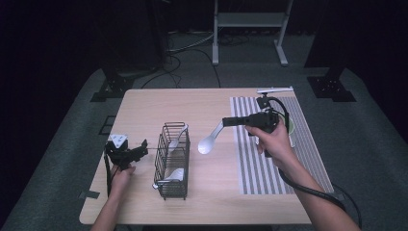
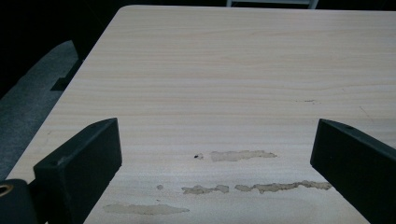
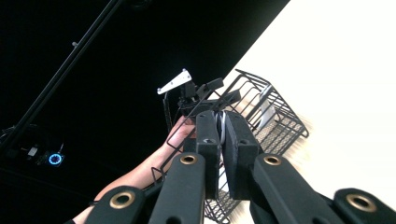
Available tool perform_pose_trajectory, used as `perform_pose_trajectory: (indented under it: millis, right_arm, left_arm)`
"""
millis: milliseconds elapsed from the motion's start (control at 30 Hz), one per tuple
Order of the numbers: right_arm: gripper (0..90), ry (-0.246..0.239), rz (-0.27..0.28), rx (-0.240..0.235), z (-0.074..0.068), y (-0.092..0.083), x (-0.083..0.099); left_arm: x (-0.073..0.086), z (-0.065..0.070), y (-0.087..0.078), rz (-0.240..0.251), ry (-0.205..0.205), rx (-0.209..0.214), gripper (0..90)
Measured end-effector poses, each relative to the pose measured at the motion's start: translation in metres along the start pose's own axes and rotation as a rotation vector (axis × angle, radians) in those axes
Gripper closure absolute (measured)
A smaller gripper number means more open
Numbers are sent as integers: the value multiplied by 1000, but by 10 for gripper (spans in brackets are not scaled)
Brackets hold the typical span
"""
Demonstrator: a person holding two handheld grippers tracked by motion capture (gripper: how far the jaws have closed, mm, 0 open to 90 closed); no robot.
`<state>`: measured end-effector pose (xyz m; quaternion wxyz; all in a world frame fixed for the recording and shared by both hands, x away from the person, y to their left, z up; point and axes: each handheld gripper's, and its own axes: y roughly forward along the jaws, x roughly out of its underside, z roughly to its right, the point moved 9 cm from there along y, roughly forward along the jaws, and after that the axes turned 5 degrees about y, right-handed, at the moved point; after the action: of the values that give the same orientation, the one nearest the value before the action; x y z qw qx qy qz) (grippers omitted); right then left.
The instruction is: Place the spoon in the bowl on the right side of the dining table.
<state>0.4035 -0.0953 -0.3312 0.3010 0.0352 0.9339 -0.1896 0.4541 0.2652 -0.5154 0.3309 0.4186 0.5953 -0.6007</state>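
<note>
My right gripper [image 1: 225,121] hangs over the middle of the table, pointing left, shut on the handle of a white spoon [image 1: 209,142] whose bowl droops toward the table. In the right gripper view the jaws [image 3: 222,122] pinch the thin white handle [image 3: 222,128] edge-on. A black wire basket [image 1: 172,161] stands left of the spoon with two white spoons in it, one [image 1: 179,137] at the far end and one [image 1: 174,174] at the near end. My left gripper [image 1: 142,147] rests open just left of the basket, its jaws [image 2: 215,154] wide over bare wood.
A grey striped mat [image 1: 269,159] covers the table's right part. A green cup [image 1: 291,128] sits on it behind my right hand. A white bar [image 1: 274,89] lies at the far edge. Pale stains [image 2: 243,155] mark the wood near the left gripper.
</note>
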Motion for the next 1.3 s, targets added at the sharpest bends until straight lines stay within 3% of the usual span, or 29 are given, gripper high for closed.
perform_pose_trajectory:
  millis: [1000,1300]
  right_arm:
    - [854,90,71,59,52,-28,0]
    - [854,101,80,69,57,-33,-1]
  left_arm:
    - [0,0,0,0,-4,1,9]
    - [0,0,0,1,-4,0,9]
